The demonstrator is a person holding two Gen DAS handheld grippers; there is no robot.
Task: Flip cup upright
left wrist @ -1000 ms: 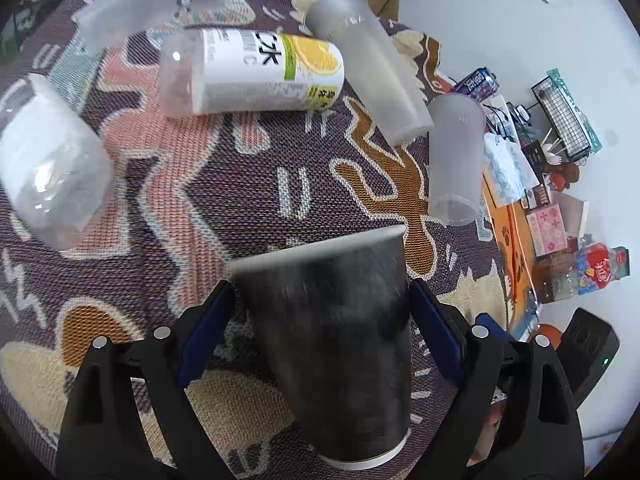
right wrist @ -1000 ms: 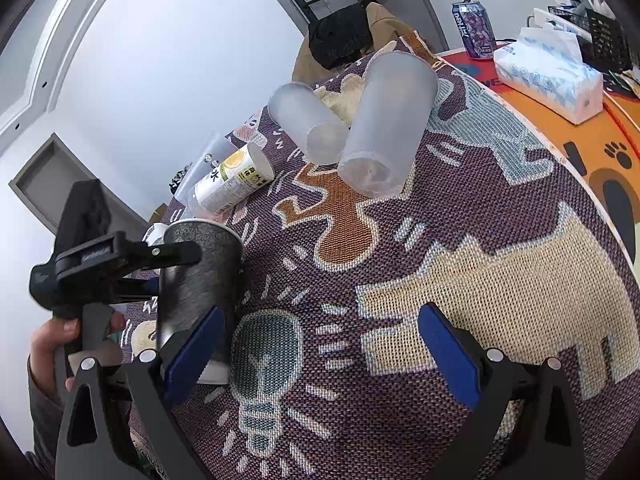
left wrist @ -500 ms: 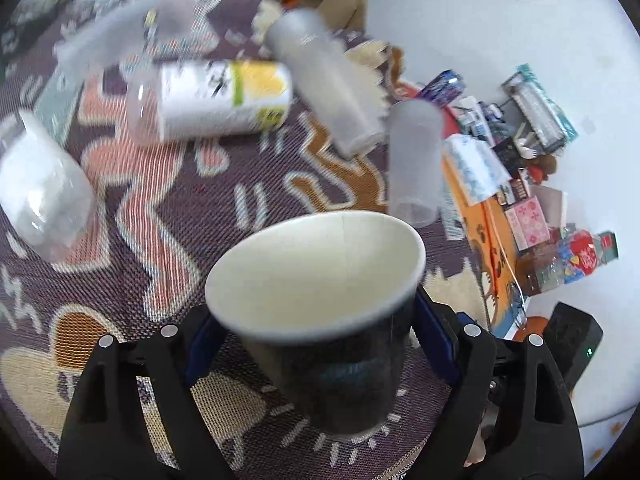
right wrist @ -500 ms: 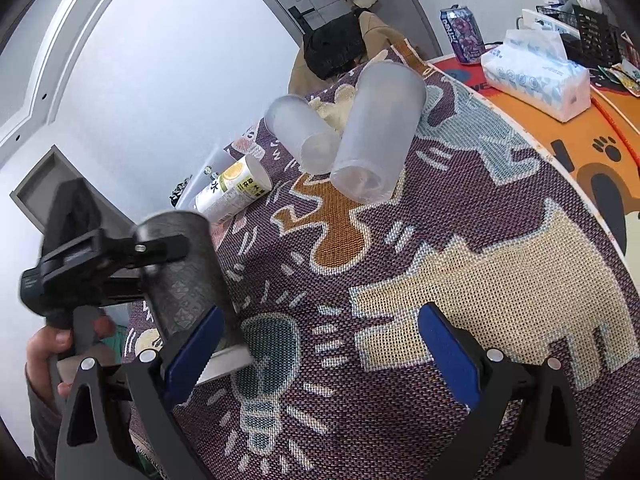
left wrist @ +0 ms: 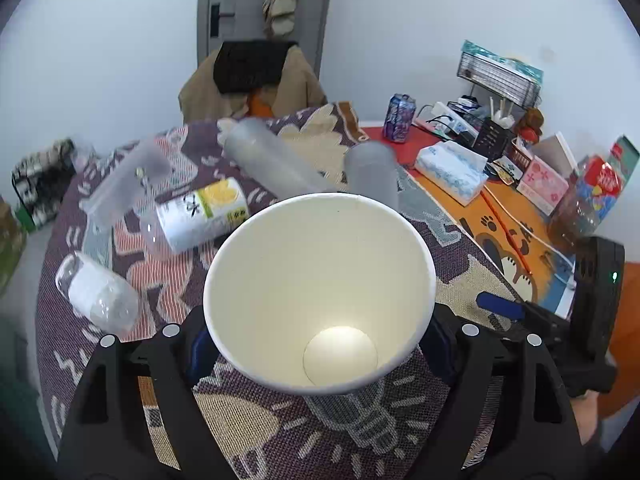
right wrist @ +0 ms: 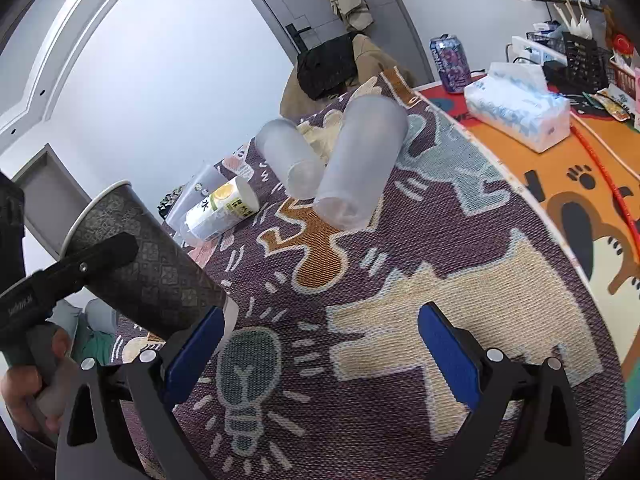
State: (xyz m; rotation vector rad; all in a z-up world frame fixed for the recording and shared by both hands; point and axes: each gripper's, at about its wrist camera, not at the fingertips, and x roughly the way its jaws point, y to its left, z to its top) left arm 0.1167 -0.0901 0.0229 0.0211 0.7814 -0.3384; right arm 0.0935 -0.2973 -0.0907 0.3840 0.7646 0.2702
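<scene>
A black patterned paper cup [right wrist: 144,264] with a white inside [left wrist: 320,280] is clamped between the pads of my left gripper [left wrist: 320,344]. It is tilted, its mouth facing the left wrist camera and up-left in the right wrist view, its base just above the patterned cloth [right wrist: 360,264]. My right gripper [right wrist: 316,344] is open and empty, low over the cloth beside the cup's base.
Two frosted plastic cups [right wrist: 360,160] [right wrist: 292,160] lie on their sides in the middle of the cloth. A lemon-label bottle [right wrist: 220,210] and clear containers [left wrist: 120,184] lie at the left. A tissue box [right wrist: 516,112], soda can [right wrist: 450,62] and clutter stand on the orange mat at right.
My left gripper has rotated the black cup from mouth-down on the cloth, lifting it so its open mouth now faces up toward the left camera. The right gripper has barely moved.
</scene>
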